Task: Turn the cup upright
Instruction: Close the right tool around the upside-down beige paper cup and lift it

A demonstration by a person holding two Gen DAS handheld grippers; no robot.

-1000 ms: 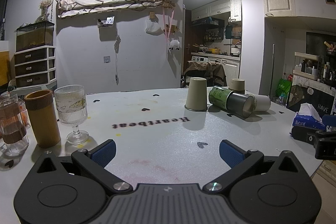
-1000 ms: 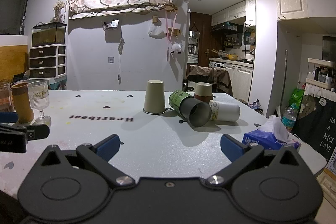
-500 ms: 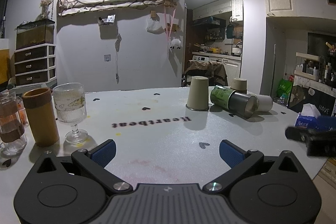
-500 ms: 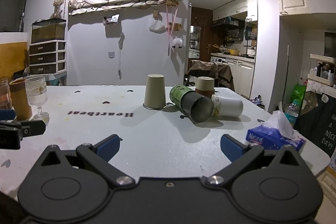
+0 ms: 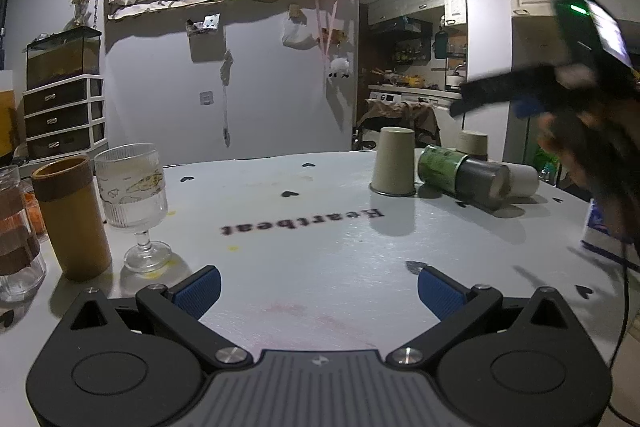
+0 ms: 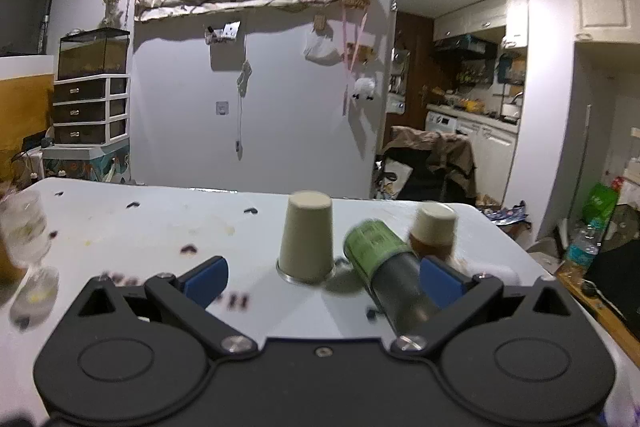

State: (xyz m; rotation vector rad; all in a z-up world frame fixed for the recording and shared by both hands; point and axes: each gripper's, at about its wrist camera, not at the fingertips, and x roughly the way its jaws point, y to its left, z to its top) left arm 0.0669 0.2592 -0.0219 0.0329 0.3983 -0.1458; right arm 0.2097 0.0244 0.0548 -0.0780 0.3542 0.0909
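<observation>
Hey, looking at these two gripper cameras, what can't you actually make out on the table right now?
- White cup, left wrist view: mostly hidden behind the green-labelled tumbler.
- Right gripper, left wrist view: motion-blurred; only one finger is clear.
- Tissue pack, left wrist view: covered by the blurred hand and cut by the edge.
- Stemmed glass, right wrist view: smeared by motion.
- Brown-banded cup, right wrist view: blurred, base detail unreadable.

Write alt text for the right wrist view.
The open right gripper hovers over a white table, its jaws framing an upside-down beige cup and a green-labelled cup lying on its side. Behind stands an inverted brown-banded paper cup; the picture is motion-blurred.
</observation>
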